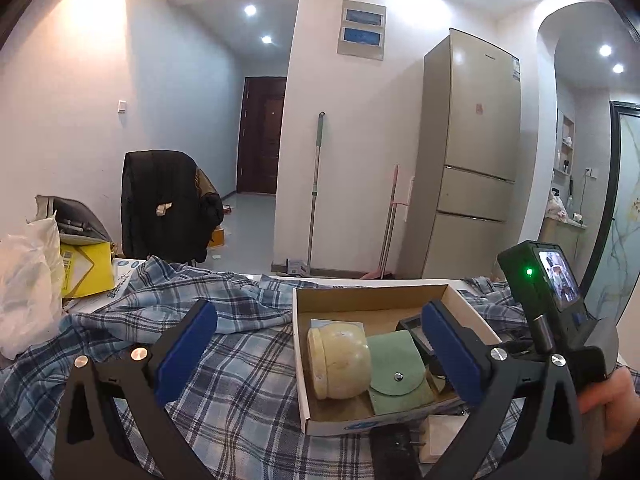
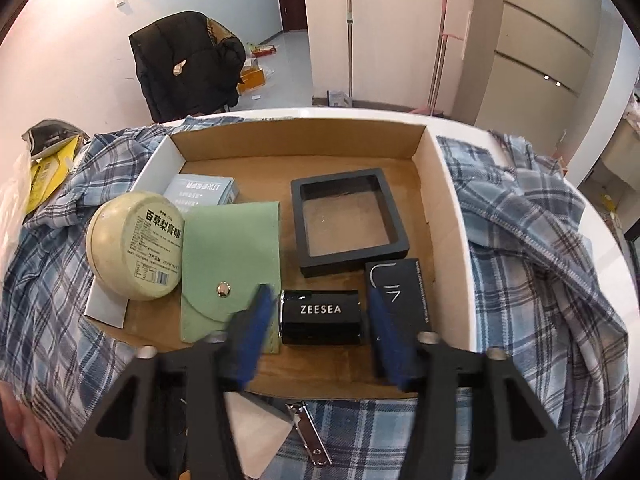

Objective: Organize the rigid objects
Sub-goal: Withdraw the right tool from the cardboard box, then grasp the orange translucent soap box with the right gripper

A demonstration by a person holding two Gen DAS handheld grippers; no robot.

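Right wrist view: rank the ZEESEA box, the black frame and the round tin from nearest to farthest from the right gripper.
1. ZEESEA box: lies between the open fingers of the right gripper.
2. Black frame: just beyond it, mid-tray.
3. Round tin: farthest, at the tray's left edge.

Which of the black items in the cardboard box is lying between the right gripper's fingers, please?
The glossy black ZEESEA case; the hollow square frame and tall black box lie outside the right gripper.

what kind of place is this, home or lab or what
Most likely a lived-in home, by a kitchen or dining area: a tall beige three-door fridge, a green-handled mop leaning on the white wall, and a black padded jacket draped over a chair.
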